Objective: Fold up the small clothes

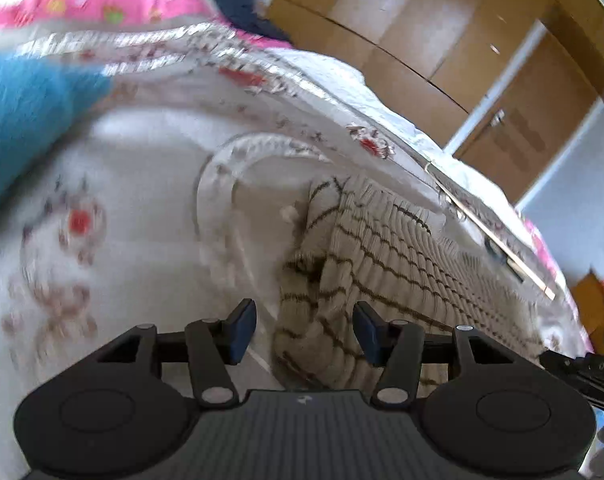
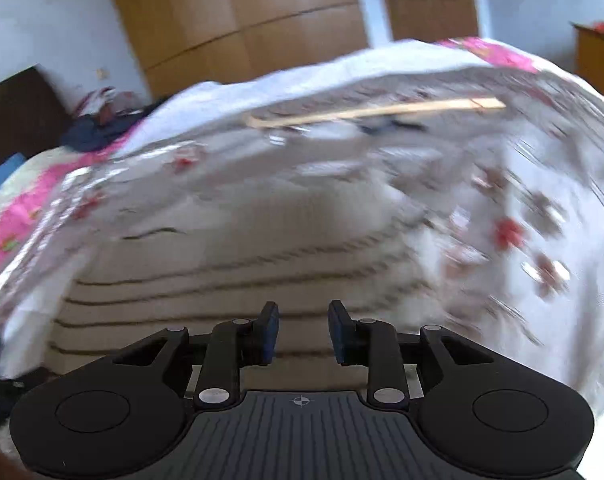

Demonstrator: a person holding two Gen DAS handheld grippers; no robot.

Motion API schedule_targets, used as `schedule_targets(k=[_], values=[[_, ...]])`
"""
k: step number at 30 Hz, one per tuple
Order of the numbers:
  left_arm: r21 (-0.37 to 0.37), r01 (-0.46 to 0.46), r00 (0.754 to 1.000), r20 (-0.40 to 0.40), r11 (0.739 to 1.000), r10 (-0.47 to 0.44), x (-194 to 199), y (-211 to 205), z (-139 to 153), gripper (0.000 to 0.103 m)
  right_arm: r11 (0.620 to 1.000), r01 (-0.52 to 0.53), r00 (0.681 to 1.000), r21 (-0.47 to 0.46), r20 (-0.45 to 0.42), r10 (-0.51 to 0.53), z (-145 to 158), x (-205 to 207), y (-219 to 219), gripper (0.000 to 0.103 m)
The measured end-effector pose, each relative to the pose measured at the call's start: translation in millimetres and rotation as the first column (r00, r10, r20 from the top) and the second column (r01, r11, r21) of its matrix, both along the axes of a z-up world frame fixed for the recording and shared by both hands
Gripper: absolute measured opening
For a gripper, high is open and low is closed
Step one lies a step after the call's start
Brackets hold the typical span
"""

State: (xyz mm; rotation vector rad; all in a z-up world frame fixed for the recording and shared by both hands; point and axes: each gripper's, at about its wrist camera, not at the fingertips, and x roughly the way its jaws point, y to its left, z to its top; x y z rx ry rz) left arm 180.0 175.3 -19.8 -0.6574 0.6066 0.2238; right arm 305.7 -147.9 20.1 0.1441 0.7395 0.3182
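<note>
My left gripper (image 1: 305,332) has bare sheet (image 1: 150,184) to pass at centre left; the folded knit (image 1: 381,248) blocks lower centre-right, a blue cloth (image 1: 26,120) the upper left, a stick (image 1: 497,248) the right.

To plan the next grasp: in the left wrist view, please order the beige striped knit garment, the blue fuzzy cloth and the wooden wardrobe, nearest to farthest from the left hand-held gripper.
1. Beige striped knit garment, directly between the open left hand-held gripper fingers.
2. Blue fuzzy cloth, upper left.
3. Wooden wardrobe, background, upper right.
</note>
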Motion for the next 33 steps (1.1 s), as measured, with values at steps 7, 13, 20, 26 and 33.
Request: schedule_targets(k=[7,13,20,26,33], values=[[0.021,0.053,0.998,0.043,0.998,-0.054,-2.3,-3.4,-6.5,0.064,0.977,-0.204,0.979,-0.060,-0.032,0.203,7.3,6.1,97.2,0.028],[-0.018,0.088,0.994,0.070,0.996,-0.087,2.0,6.5,-10.5,0.064,0.979,-0.186,0.979,-0.085,-0.106,0.177,-25.2,5.0,105.7,0.032],[-0.030,0.094,0.992,0.087,0.995,-0.091,0.7,8.0,-12.3,0.065,0.982,-0.156,0.987,-0.108,-0.061,0.151,-14.1,-17.7,102.9,0.033],[0.004,0.113,0.991,0.077,0.994,-0.113,0.7,3.4,-12.0,0.064,0.984,-0.114,0.987,-0.137,-0.126,0.097,-25.1,-14.2,83.3,0.033],[0.066,0.107,0.991,0.072,0.992,-0.112,-2.3,-4.9,-3.3,0.064,0.997,0.068,0.996,-0.030,-0.057,-0.070,-6.7,-32.6,4.5,0.033]])
